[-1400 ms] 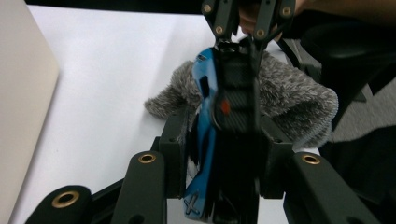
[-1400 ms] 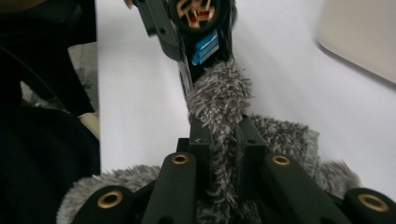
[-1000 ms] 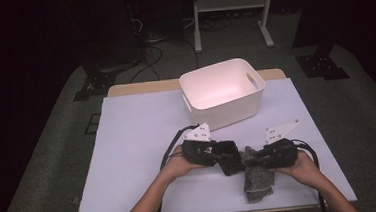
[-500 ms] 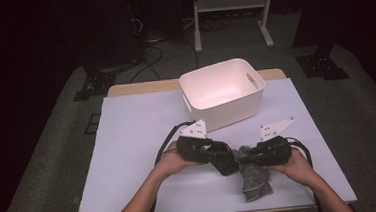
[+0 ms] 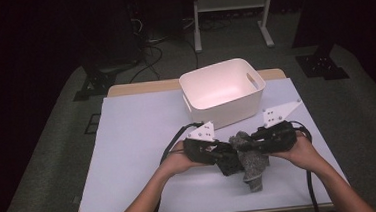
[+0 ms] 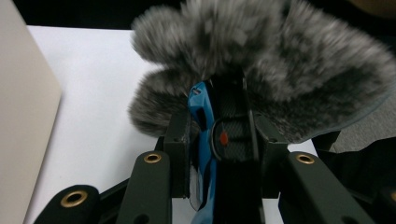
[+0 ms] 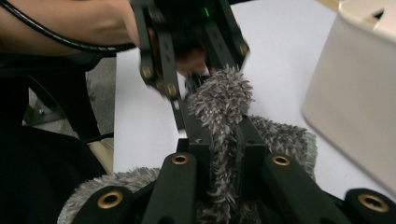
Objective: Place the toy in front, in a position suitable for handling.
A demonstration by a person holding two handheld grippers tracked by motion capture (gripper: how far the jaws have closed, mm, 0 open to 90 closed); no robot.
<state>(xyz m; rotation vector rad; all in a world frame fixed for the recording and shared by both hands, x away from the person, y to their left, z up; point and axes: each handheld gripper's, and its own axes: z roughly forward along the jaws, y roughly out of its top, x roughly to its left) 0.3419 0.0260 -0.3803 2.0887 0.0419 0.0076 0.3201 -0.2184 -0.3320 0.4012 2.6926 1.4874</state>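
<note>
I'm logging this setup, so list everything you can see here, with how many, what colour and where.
fuzzy cloth: one, mottled grey, near the table's front edge, pinched between both grippers, one end hanging down to the table.
bin: one, white with cut-out handles, at the back of the table, behind the cloth.
table cover: one, pale white sheet, spread over the table top.
table: one, light wood, its edge showing behind the cover.
metal stand: one, grey, on the floor beyond the table.
left hand-held gripper: one, black, shut on the cloth; a blue strip sits between its jaws in its own view.
right hand-held gripper: one, black, shut on the cloth.
</note>
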